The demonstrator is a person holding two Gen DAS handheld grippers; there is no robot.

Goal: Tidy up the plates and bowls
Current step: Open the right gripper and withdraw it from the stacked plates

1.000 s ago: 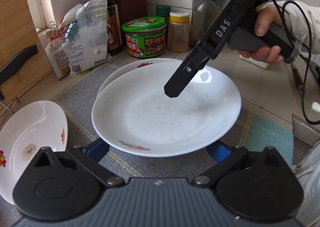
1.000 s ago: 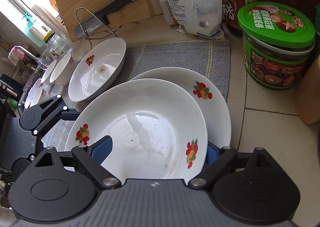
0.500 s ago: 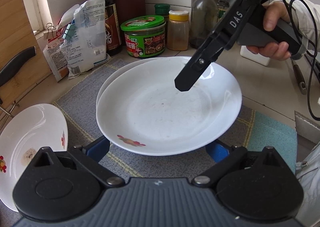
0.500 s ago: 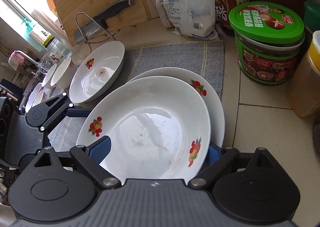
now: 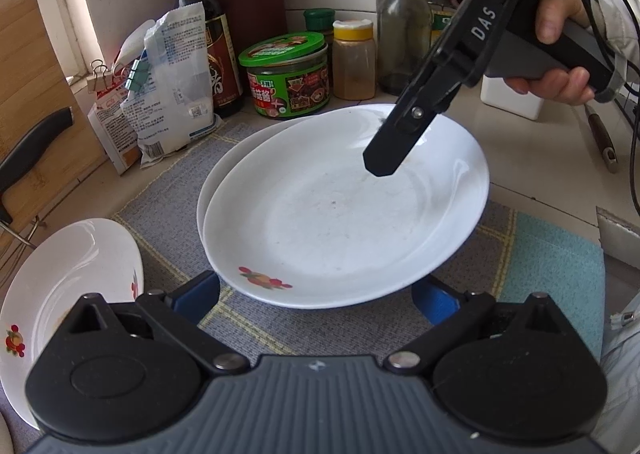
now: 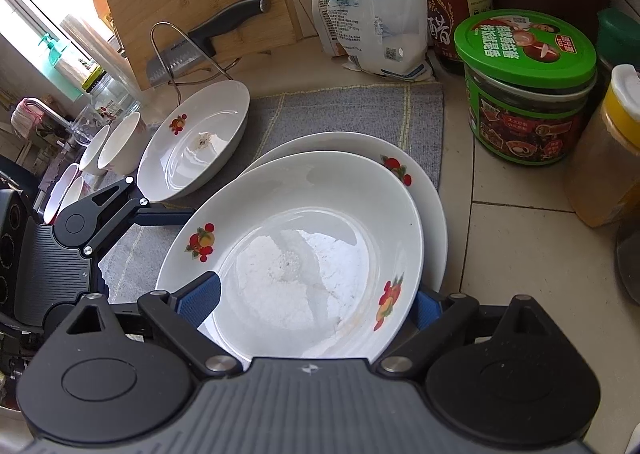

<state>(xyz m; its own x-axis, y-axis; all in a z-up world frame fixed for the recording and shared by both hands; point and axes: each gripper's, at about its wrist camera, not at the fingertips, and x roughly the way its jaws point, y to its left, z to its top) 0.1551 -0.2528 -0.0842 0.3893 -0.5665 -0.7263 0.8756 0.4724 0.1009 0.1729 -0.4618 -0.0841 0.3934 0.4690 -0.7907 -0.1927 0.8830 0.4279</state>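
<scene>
White glazed ware, fruit-sprig decoration; top plate (image 5: 344,210) sits nested, slightly off-centre, on a second plate (image 5: 218,178) of the same pattern, both on a grey mat (image 5: 172,194) over the tiled bench (image 6: 516,254); a third plate (image 6: 192,158) lies apart on the mat's far side, with small bowls (image 6: 116,142) beyond it near the sink.

Right tongs (image 6: 316,300): blue pads spread wide, one to either side of the top plate's near rim; whether either pad touches the rim cannot be told; nothing gripped. Left tongs (image 5: 318,296): likewise wide apart, low at the opposite rim, pads beside or just under the plate edge; no hold evident.

Hazards, as judged:
- Glaze is slick and the rim thin; a pinch taken too shallow could let the plate slide out as it lifts.
- The top plate overhangs the lower one on the right-tongs side; a push from either tongs could skate it off the stack or tip it.
- A finger driven under the rim could catch both plates, lifting the lower one partway and dropping it.
- Jar (image 6: 528,94), spice bottle (image 6: 612,158) and bag (image 5: 172,82) stand near the mat; a wide swing could knock them.
- Both tongs work the same plate from opposite sides; uneven lift could tilt it.
</scene>
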